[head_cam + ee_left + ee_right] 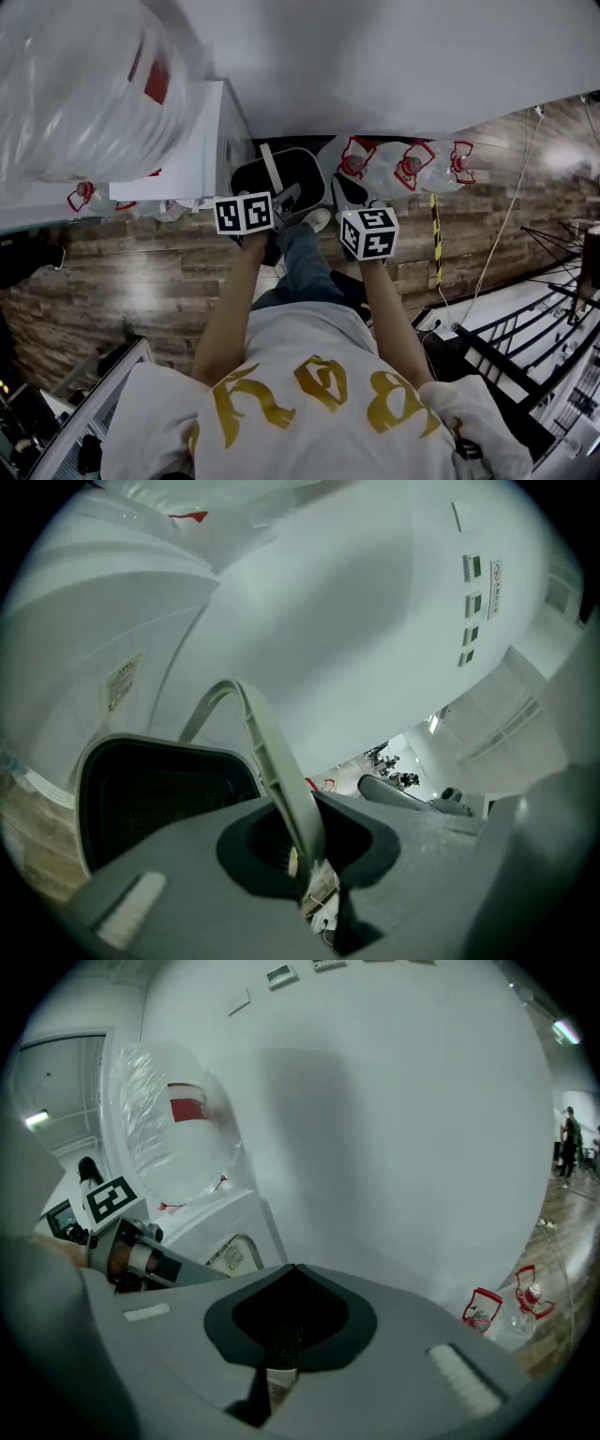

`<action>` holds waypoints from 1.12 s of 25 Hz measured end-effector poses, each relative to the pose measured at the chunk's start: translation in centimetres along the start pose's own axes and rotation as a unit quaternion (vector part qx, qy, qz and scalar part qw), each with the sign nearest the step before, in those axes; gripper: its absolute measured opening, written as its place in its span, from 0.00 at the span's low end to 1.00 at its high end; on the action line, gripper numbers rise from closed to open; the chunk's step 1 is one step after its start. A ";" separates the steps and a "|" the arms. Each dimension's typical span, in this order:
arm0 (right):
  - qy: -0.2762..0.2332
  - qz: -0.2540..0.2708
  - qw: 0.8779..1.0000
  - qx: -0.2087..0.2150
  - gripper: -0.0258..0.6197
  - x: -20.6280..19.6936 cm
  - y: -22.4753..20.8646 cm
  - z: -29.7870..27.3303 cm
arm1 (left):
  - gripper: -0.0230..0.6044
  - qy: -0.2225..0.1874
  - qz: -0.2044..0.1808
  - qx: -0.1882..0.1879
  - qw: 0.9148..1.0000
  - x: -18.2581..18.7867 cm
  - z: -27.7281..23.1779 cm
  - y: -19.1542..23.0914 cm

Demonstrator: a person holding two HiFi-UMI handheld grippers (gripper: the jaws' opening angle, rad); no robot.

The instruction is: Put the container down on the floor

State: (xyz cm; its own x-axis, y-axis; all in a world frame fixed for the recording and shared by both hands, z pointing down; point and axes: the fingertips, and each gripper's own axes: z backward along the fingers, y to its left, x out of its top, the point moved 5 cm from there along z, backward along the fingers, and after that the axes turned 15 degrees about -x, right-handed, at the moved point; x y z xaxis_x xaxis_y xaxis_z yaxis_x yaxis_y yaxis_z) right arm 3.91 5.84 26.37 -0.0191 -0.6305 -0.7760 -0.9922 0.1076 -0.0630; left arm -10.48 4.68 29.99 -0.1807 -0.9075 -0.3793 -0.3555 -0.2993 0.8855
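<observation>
A black container (291, 173) with a pale grey bail handle (272, 167) is in front of my feet, close to the white wall. My left gripper (281, 202) is shut on that handle. In the left gripper view the handle (272, 761) arches up from the container (150, 799) and runs down between the jaws of the left gripper (300, 855). I cannot tell whether the container touches the floor. My right gripper (347, 192) is just right of the container, and in its own view the right gripper (281, 1344) is shut with nothing in it.
A white cabinet (187, 150) stands to the left with a big clear plastic bag (84, 84) on it. Clear bags with red handles (403, 164) lie along the wall on the wood floor (141, 272). A black metal rack (553, 328) stands at the right.
</observation>
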 end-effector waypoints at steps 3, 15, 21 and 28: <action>0.008 -0.010 1.000 0.004 0.08 -0.4 -0.7 -0.9 | 0.11 0.010 0.002 0.007 1.000 -0.2 -0.7 1.0; 0.062 -0.018 0.997 0.033 0.08 -5.3 -1.1 -6.5 | 0.11 0.028 -0.003 0.042 0.999 -1.4 -4.0 7.6; 0.091 -0.004 0.995 0.042 0.08 -8.5 -0.5 -10.1 | 0.11 0.034 0.001 0.062 0.998 -2.2 -4.9 12.1; 0.114 0.021 0.991 0.061 0.08 -11.3 -0.5 -14.7 | 0.10 0.042 0.004 0.088 0.995 -3.3 -6.8 17.3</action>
State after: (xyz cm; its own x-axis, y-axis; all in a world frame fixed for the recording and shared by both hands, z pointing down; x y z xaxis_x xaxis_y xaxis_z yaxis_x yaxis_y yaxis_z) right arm 2.76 1.60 44.42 -0.1006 -0.7799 -0.6178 -0.9677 0.2208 -0.1212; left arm -9.81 0.54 48.39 -0.1098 -0.9335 -0.3415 -0.5108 -0.2417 0.8250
